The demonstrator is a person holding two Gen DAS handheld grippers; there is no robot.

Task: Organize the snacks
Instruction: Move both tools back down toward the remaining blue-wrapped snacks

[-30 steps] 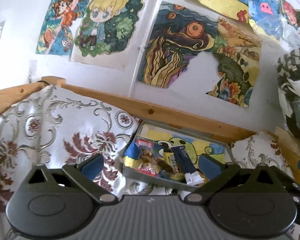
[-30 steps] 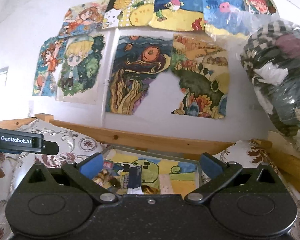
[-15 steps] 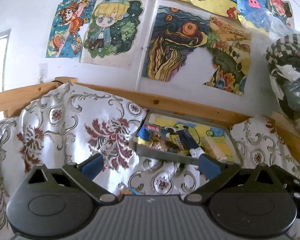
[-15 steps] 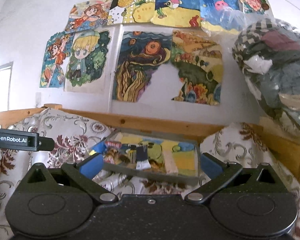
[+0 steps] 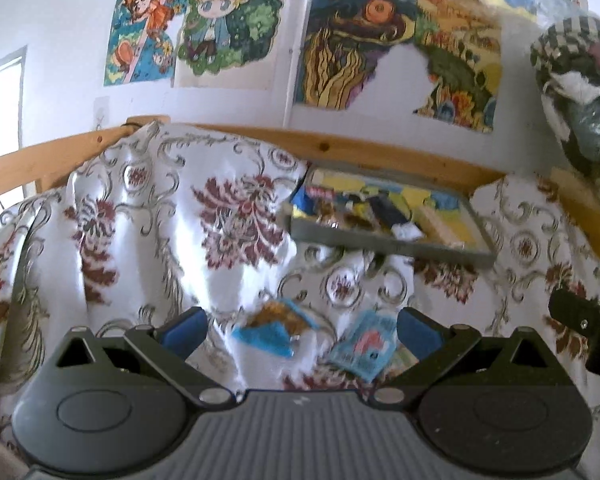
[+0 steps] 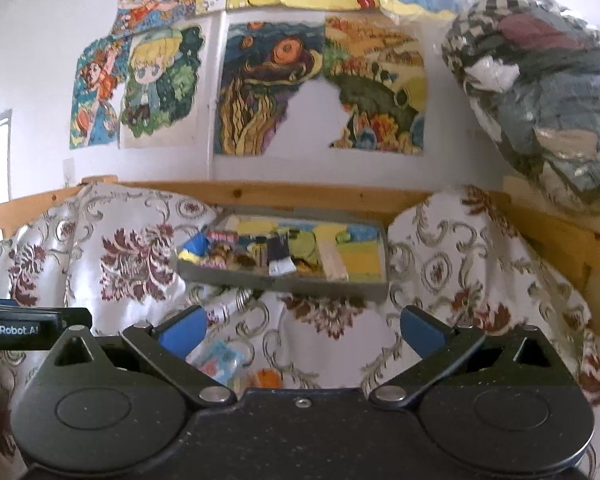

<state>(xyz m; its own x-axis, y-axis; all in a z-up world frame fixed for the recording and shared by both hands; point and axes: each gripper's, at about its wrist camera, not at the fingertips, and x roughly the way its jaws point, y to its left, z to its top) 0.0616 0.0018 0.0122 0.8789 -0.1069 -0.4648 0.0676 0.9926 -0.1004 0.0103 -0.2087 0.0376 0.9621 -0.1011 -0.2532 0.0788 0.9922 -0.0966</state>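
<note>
A shallow grey tray [image 5: 384, 242] [image 6: 284, 280] with a yellow cartoon bottom rests on the flowered cloth and holds several snack packets. Closer in, a blue and brown packet [image 5: 274, 326] and a light blue packet [image 5: 366, 344] lie loose on the cloth between the fingers of my left gripper [image 5: 300, 330], which is open and empty above them. My right gripper [image 6: 302, 330] is open too, with a light blue packet [image 6: 220, 358] and an orange one [image 6: 268, 378] low between its fingers. Neither gripper touches anything.
A wooden rail [image 6: 300, 194] runs behind the tray under a wall of colourful drawings [image 6: 268, 80]. A plastic bag of clothes [image 6: 540, 100] bulges at the right. The flowered cloth [image 5: 160, 220] rises in folds at the left and right of the tray.
Both grippers have drawn back from the tray and tilted down. The tray looks farther off and loose packets on the cloth have come into view near the fingers.
</note>
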